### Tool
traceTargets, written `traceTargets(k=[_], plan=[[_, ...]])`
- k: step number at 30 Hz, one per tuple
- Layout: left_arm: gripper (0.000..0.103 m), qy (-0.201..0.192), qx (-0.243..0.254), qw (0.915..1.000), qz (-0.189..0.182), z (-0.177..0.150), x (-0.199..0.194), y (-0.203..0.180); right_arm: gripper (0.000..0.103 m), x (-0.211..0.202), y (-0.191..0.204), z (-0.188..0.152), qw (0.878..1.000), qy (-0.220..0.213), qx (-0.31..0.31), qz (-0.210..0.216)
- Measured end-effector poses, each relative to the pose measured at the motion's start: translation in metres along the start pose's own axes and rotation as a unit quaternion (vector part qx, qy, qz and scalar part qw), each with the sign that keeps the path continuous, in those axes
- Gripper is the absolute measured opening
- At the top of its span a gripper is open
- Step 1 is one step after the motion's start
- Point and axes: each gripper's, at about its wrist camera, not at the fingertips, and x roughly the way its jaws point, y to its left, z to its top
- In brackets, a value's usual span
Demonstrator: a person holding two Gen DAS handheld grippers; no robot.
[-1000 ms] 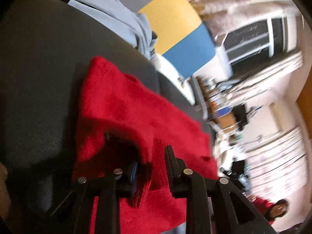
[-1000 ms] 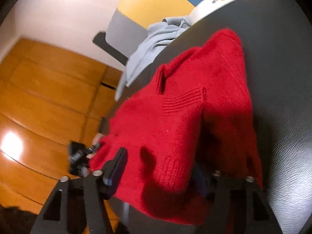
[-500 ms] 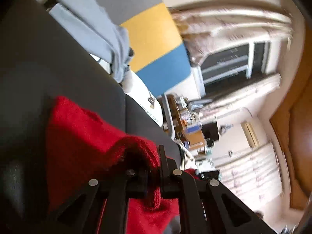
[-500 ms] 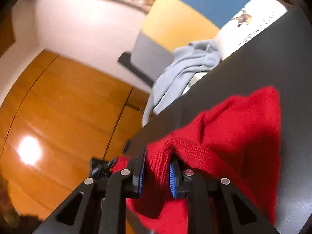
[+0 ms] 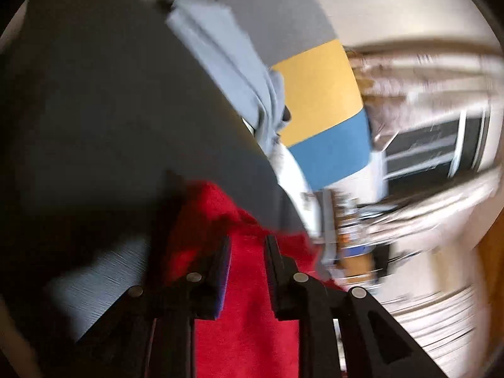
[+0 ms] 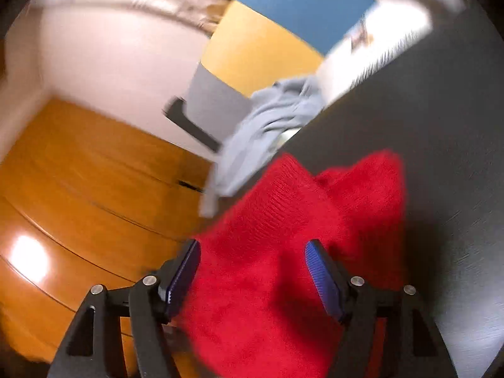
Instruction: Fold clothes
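Red knit, thick and fuzzy, makes up the sweater; it lies bunched on the dark table, with one layer doubled over another and two soft peaks at its far edge. In the right wrist view we see the right gripper spread wide, its blue ribbed pads on either side of the cloth and gripping nothing. The left gripper shows a narrower gap with red cloth beyond it; both views are blurred, so we judge it released, not clamped.

To work this fold well, we check that the doubled edges align before pressing, and we flatten the raised ridge with a light sweep. The loose knit is likely to stretch and snag, so we grip at hems and ribbing, not at mid-panel.

Further out, a pale blue garment hangs crumpled over the table's far edge, limp and thin. Behind it stands a panel in grey, yellow and blue.
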Motion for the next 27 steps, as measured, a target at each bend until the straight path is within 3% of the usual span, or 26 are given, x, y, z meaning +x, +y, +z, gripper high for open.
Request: traceTargets(k=[2,5,10,11,12,13,14,15,18,20,23,25,27], plan=[[0.023,-0.001,0.056,0.9979,0.032,-0.001,-0.002,-0.011,0.071,-0.001,0.015,0.003,0.994,0.005,-0.079,-0.07],[0.025,0.011,0.136,0.9873,0.083,-0.004,0.006,-0.028,0.071,0.025,0.026,0.011,0.974,0.034,-0.16,-0.157],[0.03,0.053,0.209,0.9673,0.134,-0.006,0.037,-0.046,0.067,0.086,0.023,0.023,0.952,0.098,-0.189,-0.221],[0.028,0.063,0.218,0.964,0.139,-0.007,0.043,-0.048,0.053,0.098,0.023,0.024,0.945,0.111,-0.195,-0.236],[0.027,0.074,0.226,0.9613,0.14,-0.008,0.048,-0.048,0.027,0.104,0.024,0.021,0.94,0.12,-0.206,-0.243],[0.006,0.076,0.232,0.9588,0.145,-0.01,0.05,-0.05,0.022,0.11,0.025,0.018,0.935,0.128,-0.216,-0.25],[0.0,0.069,0.235,0.9575,0.152,-0.011,0.048,-0.051,0.019,0.113,0.026,0.015,0.93,0.133,-0.226,-0.258],[0.0,0.061,0.232,0.9592,0.149,-0.012,0.043,-0.052,0.009,0.105,0.03,0.013,0.927,0.123,-0.233,-0.268],[0.0,0.029,0.199,0.9701,0.136,-0.012,0.019,-0.044,0.009,0.083,0.038,0.007,0.917,0.094,-0.253,-0.295],[0.0,0.011,0.163,0.9773,0.135,-0.01,0.008,-0.031,0.009,0.074,0.027,0.006,0.923,0.088,-0.232,-0.295],[0.0,0.014,0.141,0.9785,0.15,-0.014,0.009,-0.011,0.009,0.06,0.011,0.004,0.931,0.078,-0.2,-0.295],[0.0,0.001,0.142,0.9812,0.131,-0.016,0.004,-0.012,0.009,0.051,0.0,0.002,0.936,0.071,-0.178,-0.295],[0.012,-0.006,0.155,0.9805,0.121,-0.01,0.003,-0.021,0.013,0.046,-0.002,0.001,0.941,0.065,-0.167,-0.287]])
